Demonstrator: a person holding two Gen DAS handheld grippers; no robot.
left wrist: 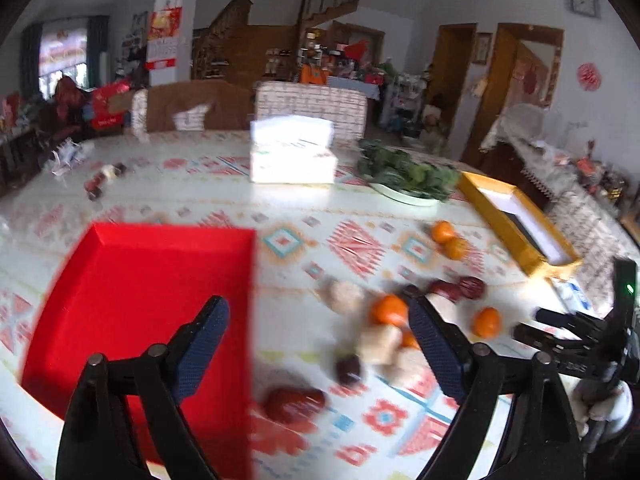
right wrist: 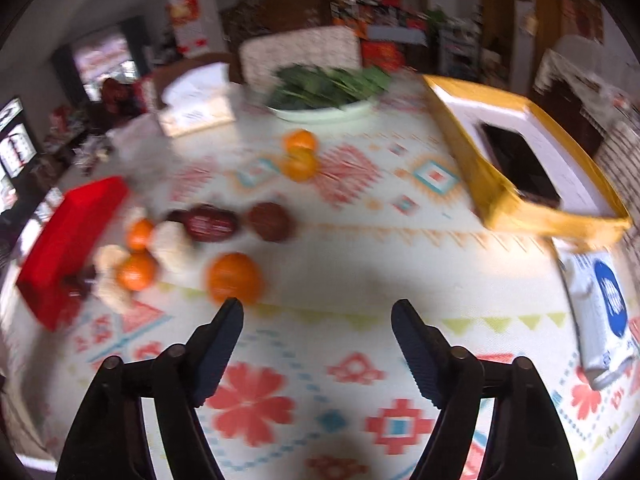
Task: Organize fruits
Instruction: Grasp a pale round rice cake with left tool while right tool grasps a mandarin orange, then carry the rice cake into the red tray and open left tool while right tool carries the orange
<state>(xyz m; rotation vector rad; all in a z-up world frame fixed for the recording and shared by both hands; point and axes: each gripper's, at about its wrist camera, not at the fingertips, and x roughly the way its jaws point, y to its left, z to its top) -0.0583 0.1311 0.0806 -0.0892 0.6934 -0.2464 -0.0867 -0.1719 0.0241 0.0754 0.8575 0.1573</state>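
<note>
Fruits are seen scattered on the patterned worktop [right wrist: 400,288]: a cluster of oranges [left wrist: 389,309], pale lumps and dark red pieces at lower centre of the left wrist view, and two more oranges [left wrist: 449,240] at centre right. A red tray [left wrist: 132,304] lies at lower left, just beside the cluster. The left tool [left wrist: 316,312] is spread, nothing held; its right finger overlaps the cluster. In the right wrist view the right tool [right wrist: 318,312] is likewise spread and unloaded, one orange [right wrist: 234,278] just beyond its left fingertip. A tissue box [left wrist: 292,156], a bowl of greens [right wrist: 324,88], a yellow box [right wrist: 516,160] and a white packet [right wrist: 604,312] are noted around.
</note>
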